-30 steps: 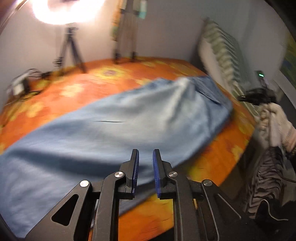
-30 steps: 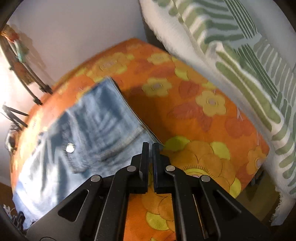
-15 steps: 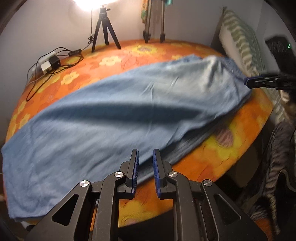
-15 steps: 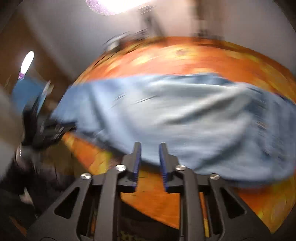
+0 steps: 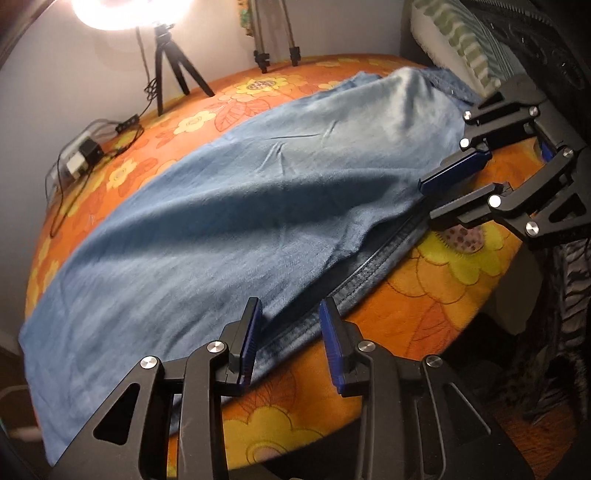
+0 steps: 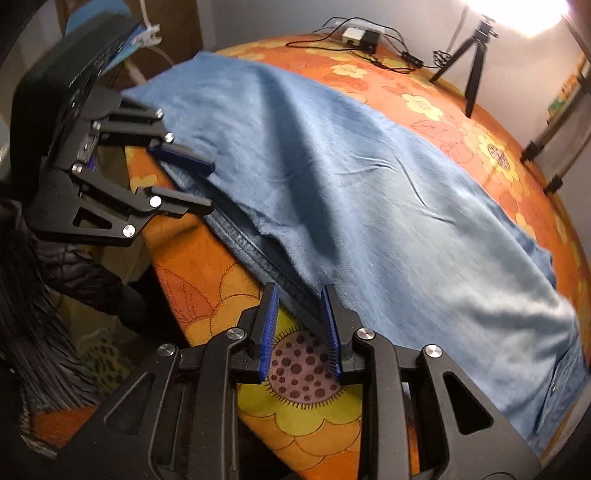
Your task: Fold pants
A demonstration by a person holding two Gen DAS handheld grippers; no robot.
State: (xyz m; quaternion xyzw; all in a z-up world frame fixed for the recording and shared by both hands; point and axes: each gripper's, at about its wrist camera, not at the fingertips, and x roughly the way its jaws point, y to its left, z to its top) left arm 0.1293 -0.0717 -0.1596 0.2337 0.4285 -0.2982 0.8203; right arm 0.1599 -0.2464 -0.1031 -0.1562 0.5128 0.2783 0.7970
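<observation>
Because our left gripper (image 5: 290,339) is opening right now, with the thick seam of the pants (image 5: 229,206) lying between its blue pads but not squeezed, we could miss the cloth. If we pinch only the top layer, the layer under it may stay behind and the fold would come out crooked. Our right gripper (image 6: 300,328) is spread a little too, and it grips nothing; we see only the seam edge by one pad and the flowery cover under it. If it shuts there, it might grab the bed cover (image 6: 303,417) along with the pants.

The pants lie long and flat across the bed, already doubled over, with their near edge close to the side of the bed. They could slide off that side if we tug them toward us.

At the far side of the bed we see a small tripod (image 5: 173,66) with a bright lamp (image 5: 133,11), the feet of a second stand (image 5: 277,55), and a little box with wires (image 5: 81,155). They are well away from the pants. A big swing of cloth could still knock them. A striped pillow (image 5: 465,48) sits by the waist end.
</observation>
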